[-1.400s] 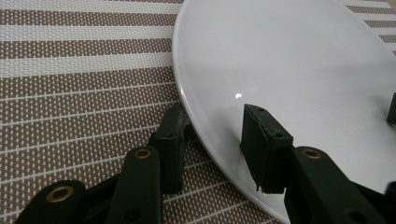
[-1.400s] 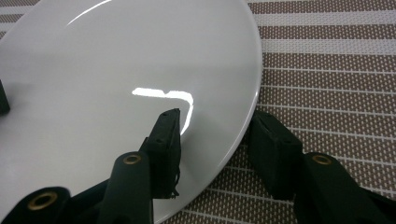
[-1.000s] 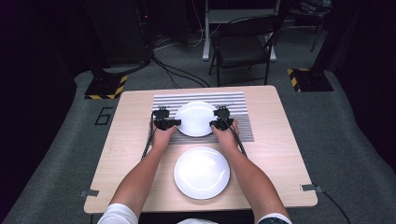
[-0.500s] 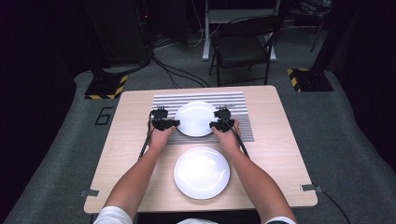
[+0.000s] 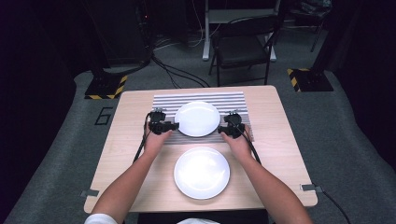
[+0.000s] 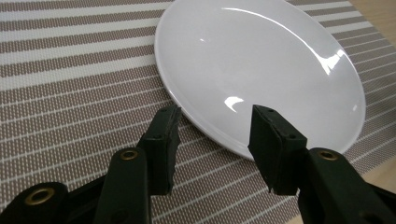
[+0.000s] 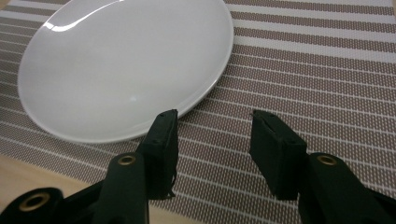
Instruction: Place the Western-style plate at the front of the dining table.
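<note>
A white plate (image 5: 197, 118) lies on the striped placemat (image 5: 201, 99) at the far middle of the table. A second white plate (image 5: 201, 172) rests on the bare wood nearer the person. My left gripper (image 5: 175, 126) is at the far plate's left rim and my right gripper (image 5: 220, 129) at its right rim. Both pairs of jaws have just been opening. In the left gripper view the plate (image 6: 261, 70) lies beyond the left gripper (image 6: 215, 116), its pads off the rim. In the right gripper view the right gripper (image 7: 212, 116) stands apart over the mat (image 7: 317, 70) beside the plate (image 7: 121, 65).
The wooden table (image 5: 280, 140) has bare strips left and right of the placemat. A folding chair (image 5: 243, 46) stands on the floor behind the table. Cables (image 5: 140, 149) trail from the grippers along the forearms.
Both grippers have let go of the far plate's rim and drawn slightly outward and back from it. The plate stays flat on the placemat.
</note>
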A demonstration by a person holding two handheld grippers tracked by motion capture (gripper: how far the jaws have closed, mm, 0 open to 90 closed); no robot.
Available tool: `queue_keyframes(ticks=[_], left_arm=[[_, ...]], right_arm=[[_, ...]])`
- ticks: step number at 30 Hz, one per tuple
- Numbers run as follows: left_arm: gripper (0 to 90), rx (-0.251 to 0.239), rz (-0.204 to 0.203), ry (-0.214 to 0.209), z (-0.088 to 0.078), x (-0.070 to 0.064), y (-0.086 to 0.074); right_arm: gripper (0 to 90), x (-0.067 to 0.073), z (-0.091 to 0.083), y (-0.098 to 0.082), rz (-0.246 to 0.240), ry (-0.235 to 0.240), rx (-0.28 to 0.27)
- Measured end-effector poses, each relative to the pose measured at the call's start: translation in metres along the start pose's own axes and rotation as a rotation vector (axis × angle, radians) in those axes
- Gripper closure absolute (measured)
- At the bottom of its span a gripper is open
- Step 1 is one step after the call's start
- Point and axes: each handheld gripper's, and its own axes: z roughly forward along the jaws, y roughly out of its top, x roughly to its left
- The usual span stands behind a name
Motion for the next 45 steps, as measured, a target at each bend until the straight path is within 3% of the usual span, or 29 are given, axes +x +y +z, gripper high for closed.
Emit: queue_keyframes(ticks=[12,20,27,29,38,45], left_arm=[[52.0,0.001,-0.018,0.003,-0.020,0.009,-0.019],[49.8,-0.015,-0.017,-0.008,-0.037,0.008,-0.031],[48.8,-0.010,-0.001,-0.023,-0.054,0.007,-0.051],[48.8,-0.013,-0.015,-0.035,-0.057,0.006,-0.057],[47.9,-0.006,0.023,-0.041,-0.068,0.001,-0.073],[47.7,0.004,0.063,-0.036,-0.071,-0.003,-0.083]], right_arm=[[50.6,-0.001,-0.028,-0.024,0.004,0.040,-0.001],[49.5,0.002,-0.038,-0.032,-0.032,0.061,-0.015],[48.1,0.005,-0.047,-0.050,-0.063,0.060,-0.014],[48.1,0.006,-0.049,-0.054,-0.064,0.067,-0.014],[46.5,0.005,-0.057,-0.071,-0.078,0.083,-0.001],[46.5,0.000,-0.063,-0.081,-0.047,0.093,-0.011]])
